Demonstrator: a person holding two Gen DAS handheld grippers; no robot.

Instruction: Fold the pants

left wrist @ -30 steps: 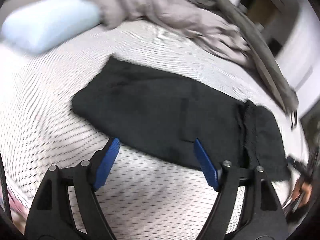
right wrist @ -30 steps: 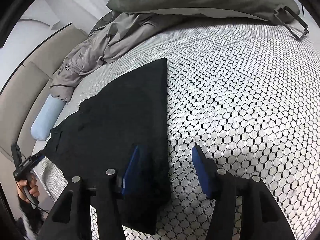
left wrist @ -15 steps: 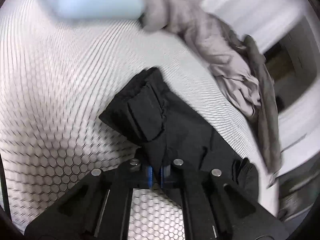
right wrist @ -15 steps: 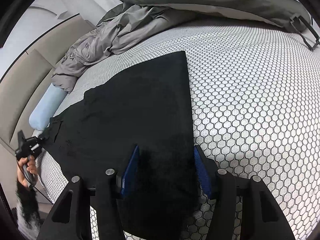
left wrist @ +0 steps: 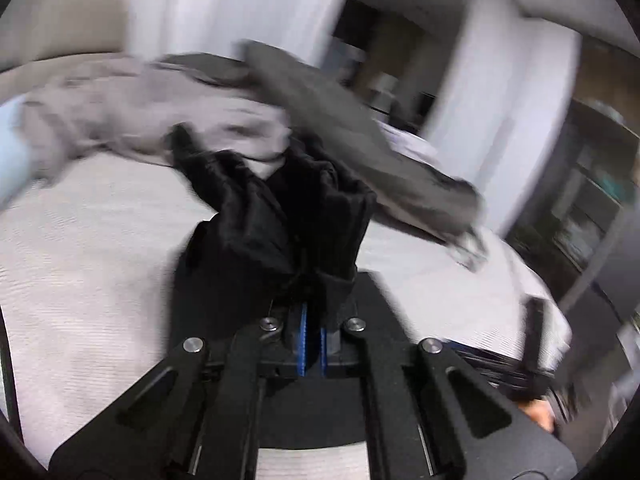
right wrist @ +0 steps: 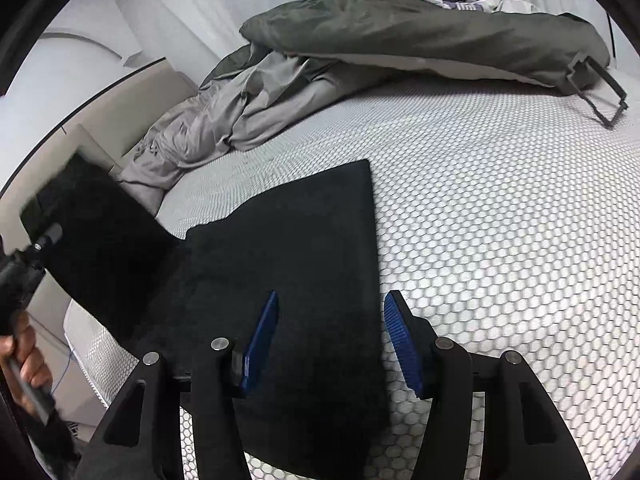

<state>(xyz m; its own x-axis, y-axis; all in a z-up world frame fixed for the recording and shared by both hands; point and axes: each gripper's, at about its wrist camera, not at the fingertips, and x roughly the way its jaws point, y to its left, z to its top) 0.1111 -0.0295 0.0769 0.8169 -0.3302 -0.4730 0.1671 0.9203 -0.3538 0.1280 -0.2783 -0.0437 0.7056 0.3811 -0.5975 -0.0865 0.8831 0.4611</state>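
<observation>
Black pants lie flat on the honeycomb-patterned mattress. My left gripper is shut on one bunched end of the pants and holds it up off the bed. In the right wrist view that raised end hangs at the far left, above a hand on the left tool. My right gripper stands open just over the near end of the pants, its blue pads apart with the cloth's right edge below them.
A dark grey duvet and a crumpled light grey garment lie along the far side of the bed. A black strap buckle hangs off the duvet. A pale blue pillow and a beige headboard are at the left.
My left gripper went from open to shut on an end of the pants, then swung up with it. The right gripper shifted slightly over the other end and stayed open.
</observation>
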